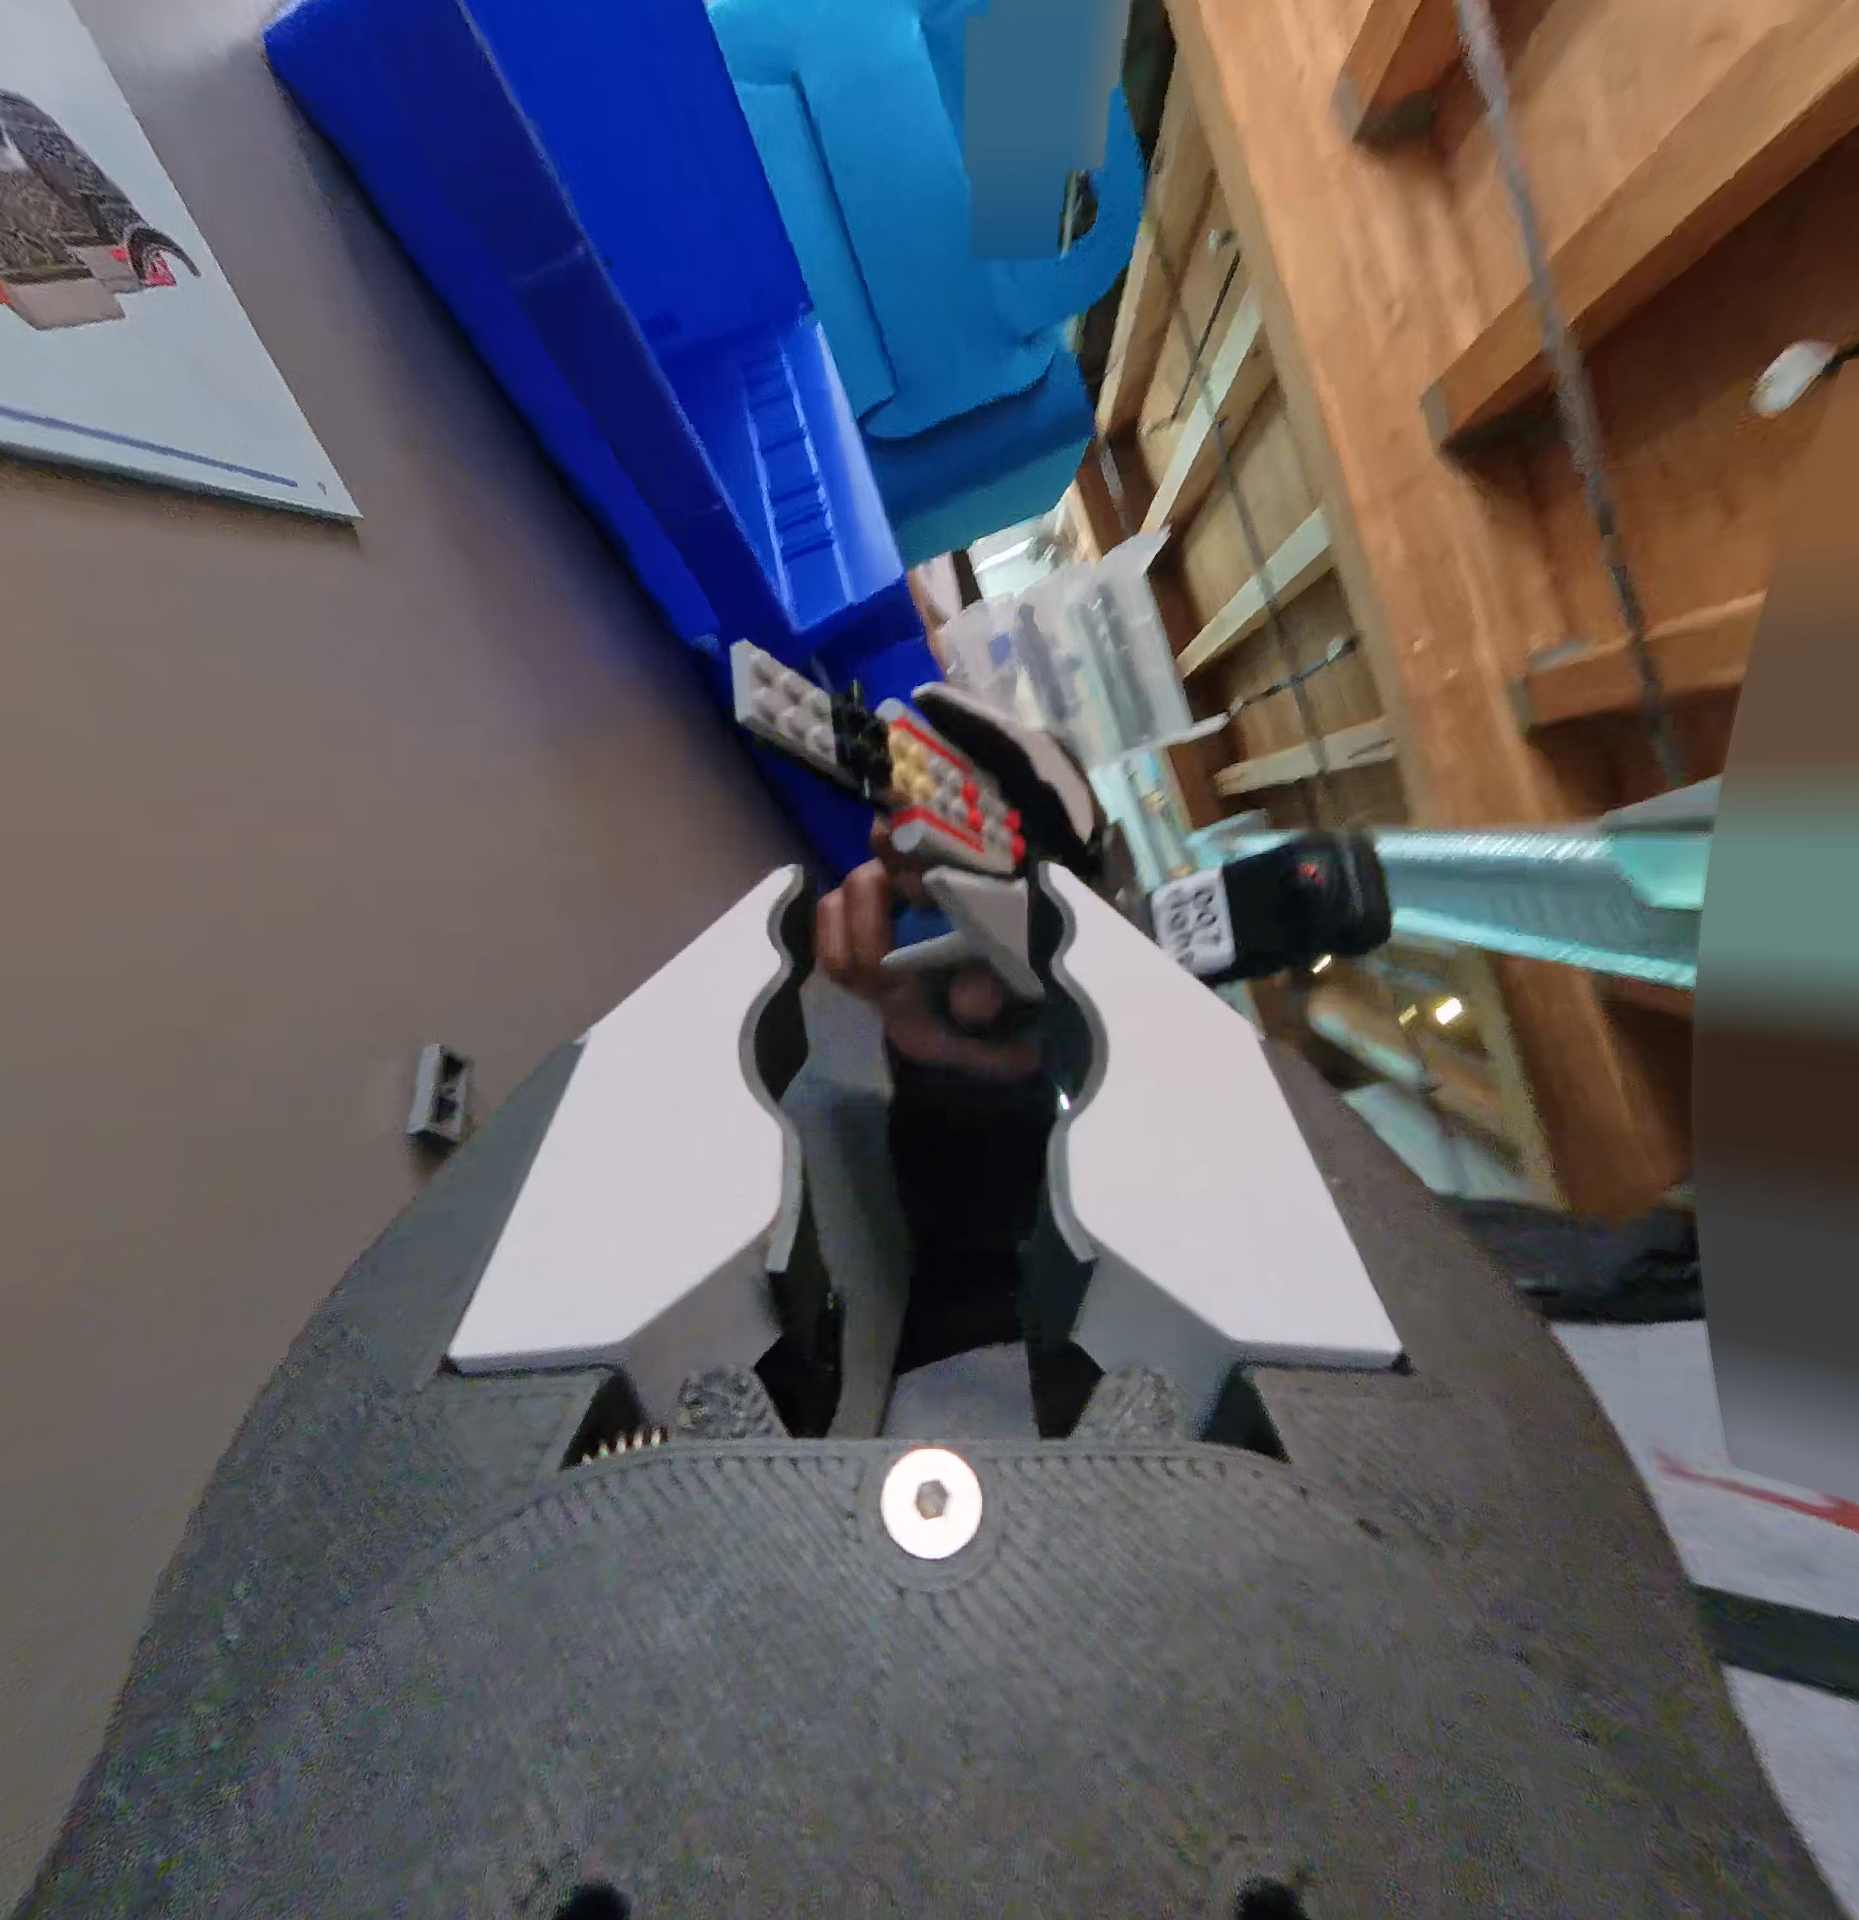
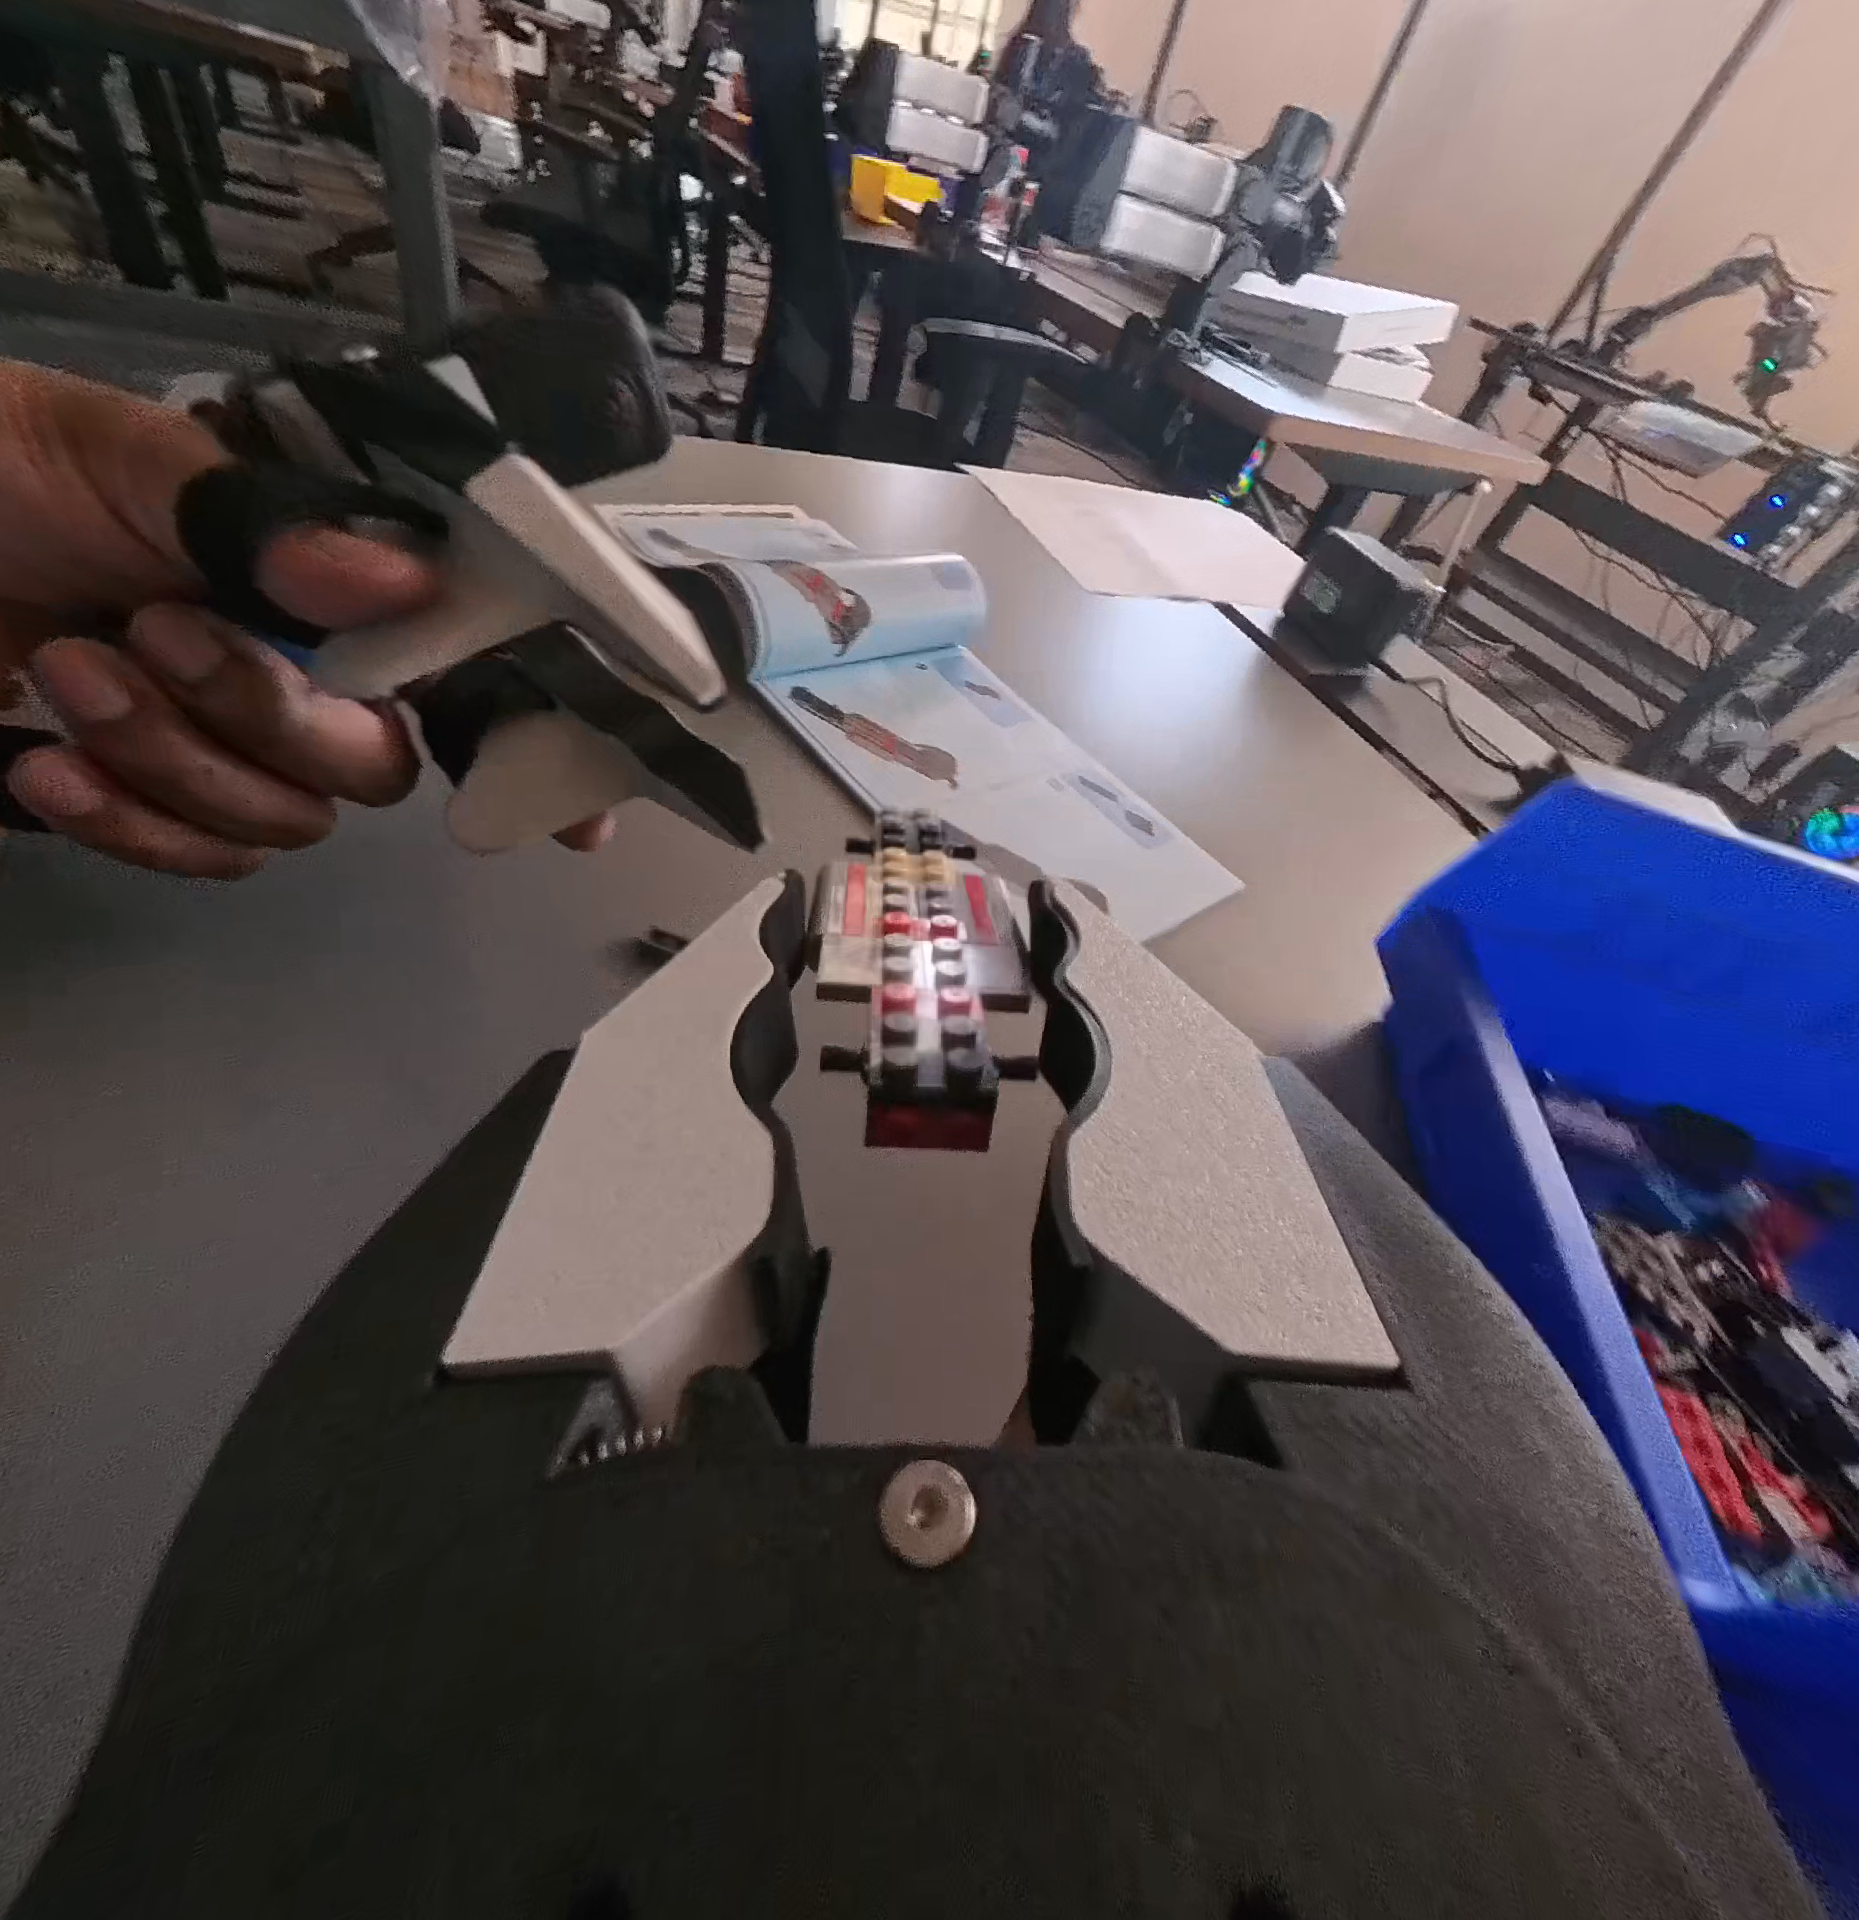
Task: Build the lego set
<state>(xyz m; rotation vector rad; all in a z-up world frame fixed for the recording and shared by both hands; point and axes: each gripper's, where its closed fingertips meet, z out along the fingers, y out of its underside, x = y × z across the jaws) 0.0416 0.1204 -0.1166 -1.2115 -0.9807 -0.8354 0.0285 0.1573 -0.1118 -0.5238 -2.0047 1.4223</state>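
While right claw (image 2: 920, 935) clamps lego model (image 2: 925, 987), left claw (image 2: 738, 758) empty, tilted

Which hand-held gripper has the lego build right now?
The right hand-held gripper: the lego build sits clamped between its fingers. The left hand-held gripper holds nothing.

Wooden shelving (image 1: 1424, 416), black office chair (image 2: 966, 353), white boxes (image 2: 1330, 317)

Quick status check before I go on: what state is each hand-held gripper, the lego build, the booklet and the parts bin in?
Right hand-held gripper: shut on the lego build.
Left hand-held gripper: open, holding nothing.
Lego build: partly assembled, held off the table.
Instruction booklet: lying open on the table.
Blue bin: open-topped, holds loose pieces.
Small grey piece: loose on the table.
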